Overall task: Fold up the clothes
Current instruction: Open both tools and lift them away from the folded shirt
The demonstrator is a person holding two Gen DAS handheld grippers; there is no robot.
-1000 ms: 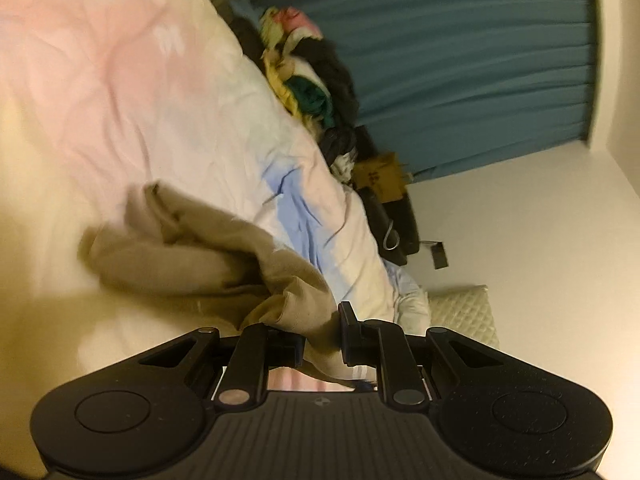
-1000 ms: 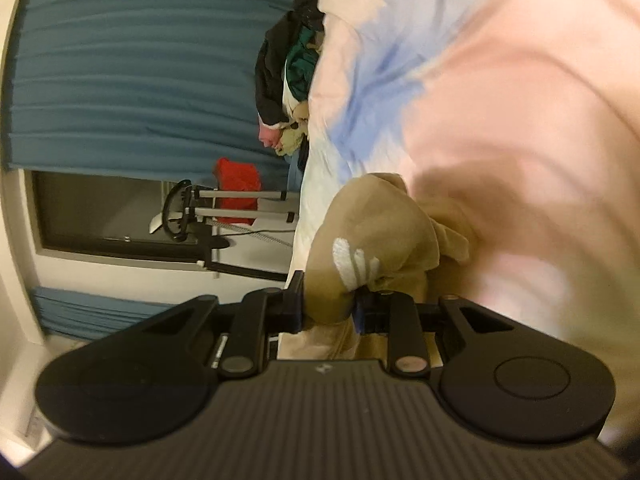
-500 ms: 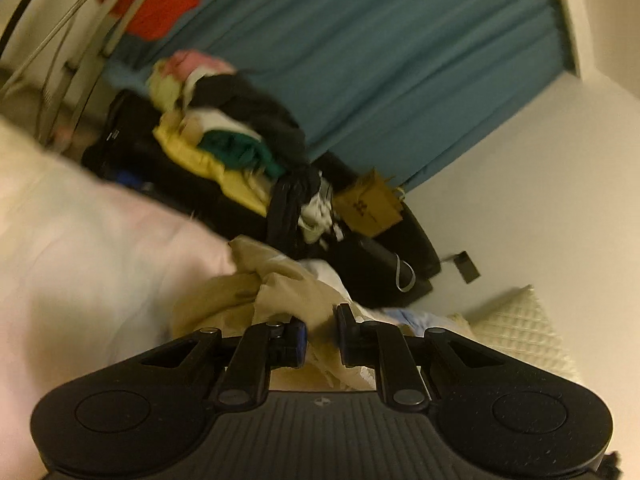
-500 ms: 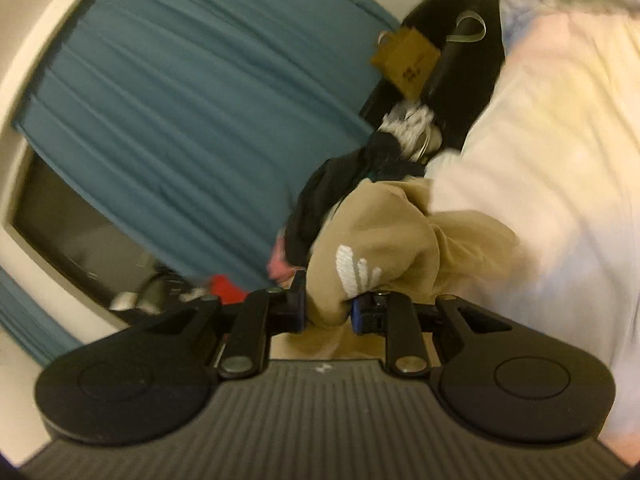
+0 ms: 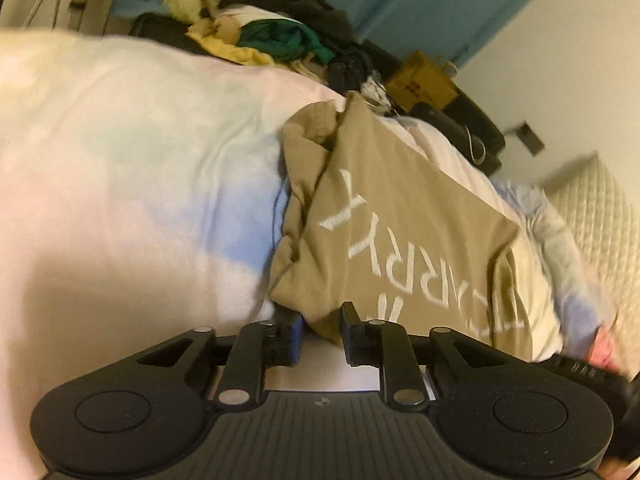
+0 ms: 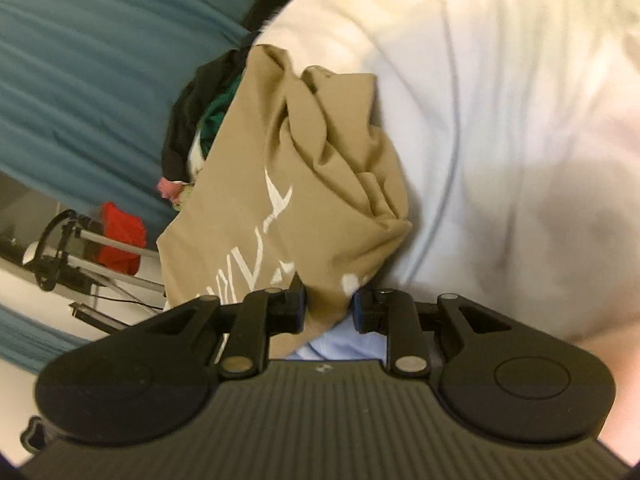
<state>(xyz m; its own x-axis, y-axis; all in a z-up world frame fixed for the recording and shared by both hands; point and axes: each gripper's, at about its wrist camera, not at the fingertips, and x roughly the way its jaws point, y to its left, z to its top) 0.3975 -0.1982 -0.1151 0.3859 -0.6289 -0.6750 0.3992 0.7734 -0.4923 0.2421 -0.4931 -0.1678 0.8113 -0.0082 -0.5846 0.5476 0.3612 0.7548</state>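
A tan T-shirt (image 5: 392, 216) with white lettering hangs spread out over the pastel duvet (image 5: 140, 160), its print facing the left wrist view. My left gripper (image 5: 322, 332) has one lower corner of it between its fingers; its jaws are opening, and the cloth still touches the pads. In the right wrist view the same shirt (image 6: 304, 168) bunches into folds above my right gripper (image 6: 328, 312), which is shut on another edge of it. The duvet (image 6: 500, 120) lies close behind.
A heap of mixed clothes (image 5: 272, 32) sits past the bed's far edge, before a teal curtain (image 5: 420, 0). A brown box (image 5: 424, 80) and a quilted pillow (image 5: 592, 208) lie to the right. A drying rack (image 6: 80, 256) with a red garment (image 6: 122, 236) stands at the left.
Both grippers have swung round and come down toward the bed with the shirt. The garment, bunched before, now hangs spread with its lettering showing. The left jaws stand slightly wider.
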